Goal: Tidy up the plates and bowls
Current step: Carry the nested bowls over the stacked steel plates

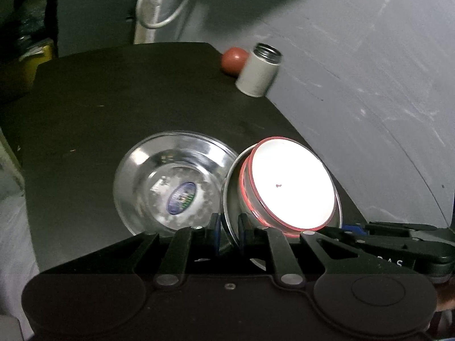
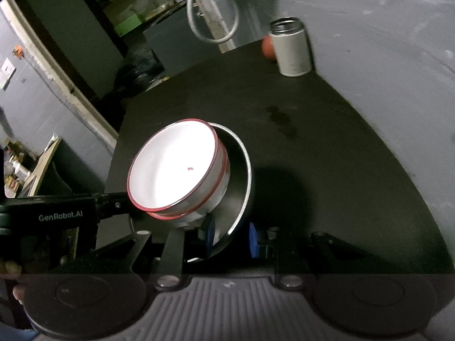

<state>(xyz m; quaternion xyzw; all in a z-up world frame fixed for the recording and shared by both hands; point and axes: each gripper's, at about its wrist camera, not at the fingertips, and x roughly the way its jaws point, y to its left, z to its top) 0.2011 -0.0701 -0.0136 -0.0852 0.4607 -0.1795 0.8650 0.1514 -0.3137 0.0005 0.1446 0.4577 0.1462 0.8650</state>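
On the dark counter (image 1: 99,108) a steel plate (image 1: 231,176) is tilted up off the surface, with two white bowls (image 1: 293,182) with red rims stacked inside it, one nested in the other. The left tool (image 1: 229,227) is closed on the plate's near rim, its blue-padded fingers (image 1: 215,224) pinching the thin metal edge from both sides. Just to the left of the plate, a steel bowl (image 1: 170,184) with a blue oval sticker in its bottom rests flat on the counter, and the tilted plate's edge overlaps its right side.

From the right wrist view, the right tool (image 2: 231,236) also meets the plate (image 2: 241,182) at its lower rim: one blue finger (image 2: 209,233) sits inside against the stacked bowls (image 2: 173,167), the other stands a little way outside the rim, so it seems not fully clamped, though the dim light makes that hard to judge. The left tool's black body (image 2: 61,216) reaches in from the left.

At the counter's far corner, beside the grey wall (image 1: 369,71), a white can (image 1: 258,71) with an open metal top stands next to a red ball (image 1: 234,59).
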